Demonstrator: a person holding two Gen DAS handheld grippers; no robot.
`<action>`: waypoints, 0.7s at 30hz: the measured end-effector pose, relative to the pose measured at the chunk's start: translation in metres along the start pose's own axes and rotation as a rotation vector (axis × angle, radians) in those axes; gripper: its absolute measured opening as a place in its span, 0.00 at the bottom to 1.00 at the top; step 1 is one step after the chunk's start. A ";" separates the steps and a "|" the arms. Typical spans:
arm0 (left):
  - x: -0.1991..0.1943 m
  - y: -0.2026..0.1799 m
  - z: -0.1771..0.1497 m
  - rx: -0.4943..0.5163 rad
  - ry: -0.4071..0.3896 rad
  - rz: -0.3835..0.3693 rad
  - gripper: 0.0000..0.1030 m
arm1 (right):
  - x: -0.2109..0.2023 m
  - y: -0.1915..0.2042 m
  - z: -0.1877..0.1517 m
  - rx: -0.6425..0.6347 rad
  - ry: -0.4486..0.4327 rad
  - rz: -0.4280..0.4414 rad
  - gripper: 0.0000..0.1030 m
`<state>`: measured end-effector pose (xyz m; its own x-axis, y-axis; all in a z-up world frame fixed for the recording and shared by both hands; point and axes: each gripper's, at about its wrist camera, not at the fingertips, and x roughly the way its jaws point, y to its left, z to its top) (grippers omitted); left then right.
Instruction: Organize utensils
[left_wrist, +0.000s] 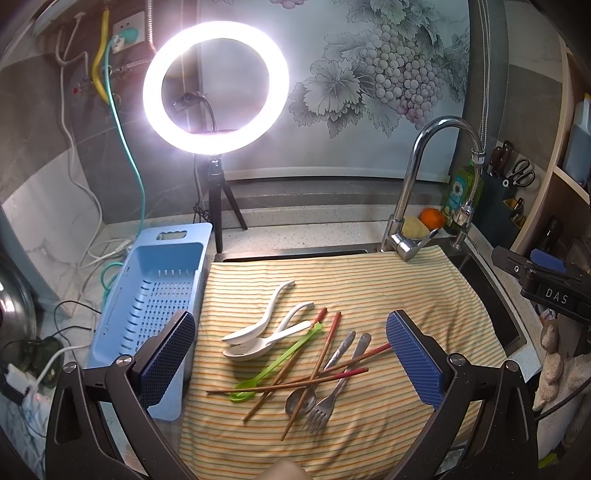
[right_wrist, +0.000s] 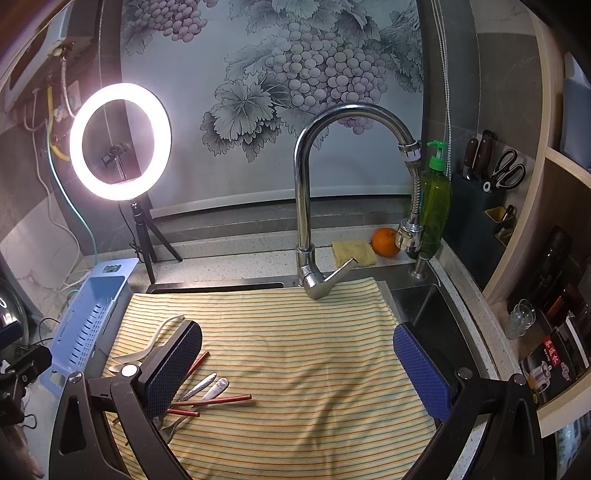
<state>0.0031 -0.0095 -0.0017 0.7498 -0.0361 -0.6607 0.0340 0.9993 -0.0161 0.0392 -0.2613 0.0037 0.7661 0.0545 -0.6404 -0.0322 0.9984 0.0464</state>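
- The blue drain basket (left_wrist: 147, 310) is sitting at the far left, just beside the striped cloth (left_wrist: 369, 280), and it is showing nothing inside; judging by that, no utensil is sorted yet.
- The left gripper (left_wrist: 291, 358) is hovering over the pile with its jaws standing wide and holding nothing.
- Between its fingers, the whole heap is lying on the cloth: three white spoons (left_wrist: 258, 328) are overlapping at the left side, the green spoon (left_wrist: 280, 358) is slanting beside them, the red-tipped chopsticks (left_wrist: 325, 347) are crossing over one another, and the metal spoon (left_wrist: 325, 384) and fork (left_wrist: 325, 402) are resting under some of the sticks.
- The right gripper (right_wrist: 297, 369) is hanging over bare cloth to the right of the pile, its jaws also spread wide and empty.
- So the job is looking barely started: every piece is waiting to be separated and grouped, and the tangled chopsticks are likely needing to come off first.
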 end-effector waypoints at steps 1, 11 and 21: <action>0.000 0.000 0.000 0.000 0.000 0.000 1.00 | 0.000 0.000 0.000 0.000 0.000 0.000 0.99; 0.001 0.000 -0.001 0.001 0.002 0.001 1.00 | 0.002 0.001 -0.002 0.002 0.005 0.002 1.00; 0.003 -0.002 -0.007 -0.002 0.012 0.001 1.00 | 0.005 0.005 -0.004 0.000 0.017 0.002 0.99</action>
<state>0.0008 -0.0113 -0.0092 0.7421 -0.0352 -0.6693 0.0323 0.9993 -0.0168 0.0407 -0.2564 -0.0024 0.7550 0.0564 -0.6534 -0.0333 0.9983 0.0477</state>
